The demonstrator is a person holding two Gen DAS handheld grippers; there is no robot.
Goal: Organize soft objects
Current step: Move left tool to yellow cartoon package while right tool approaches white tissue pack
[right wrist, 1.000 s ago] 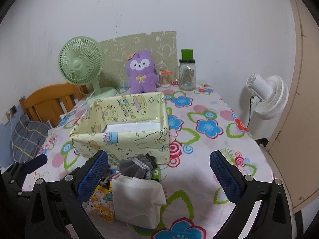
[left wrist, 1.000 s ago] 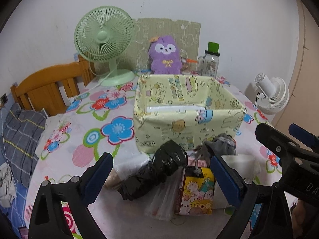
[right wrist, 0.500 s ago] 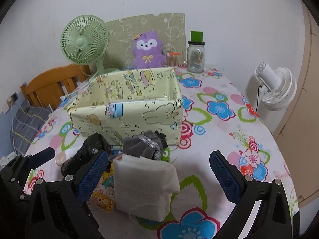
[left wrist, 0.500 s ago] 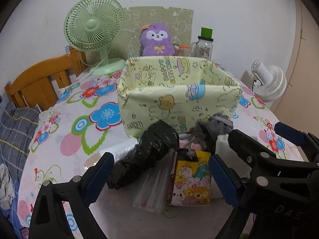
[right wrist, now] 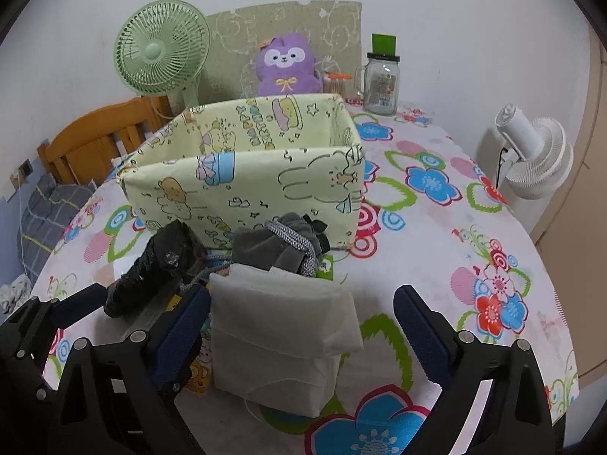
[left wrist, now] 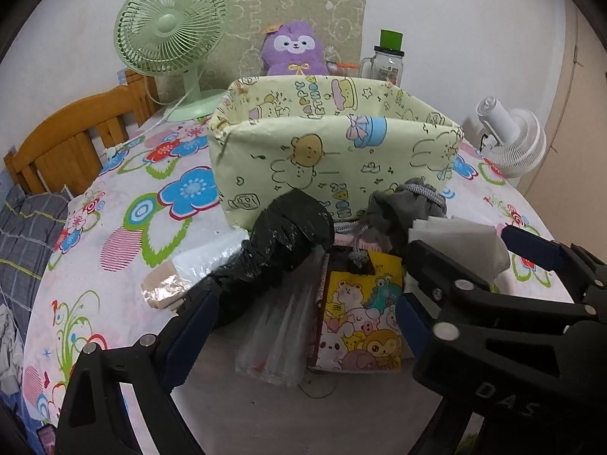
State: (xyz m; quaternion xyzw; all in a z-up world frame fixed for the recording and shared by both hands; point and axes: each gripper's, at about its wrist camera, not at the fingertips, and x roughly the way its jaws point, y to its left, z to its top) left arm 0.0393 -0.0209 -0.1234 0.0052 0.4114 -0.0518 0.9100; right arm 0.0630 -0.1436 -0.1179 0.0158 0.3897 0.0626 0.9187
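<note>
We read "HAPPY BIRTHDAY" printed on the inner back wall of the pale yellow cartoon-print storage box (right wrist: 261,123); the same words recur, partly hidden, on its front wall in the left wrist view (left wrist: 334,151). White letters "DAS" stand on the black body of the right gripper (left wrist: 447,261). The label on the glass mason jar (right wrist: 381,79) is too small to read.
</note>
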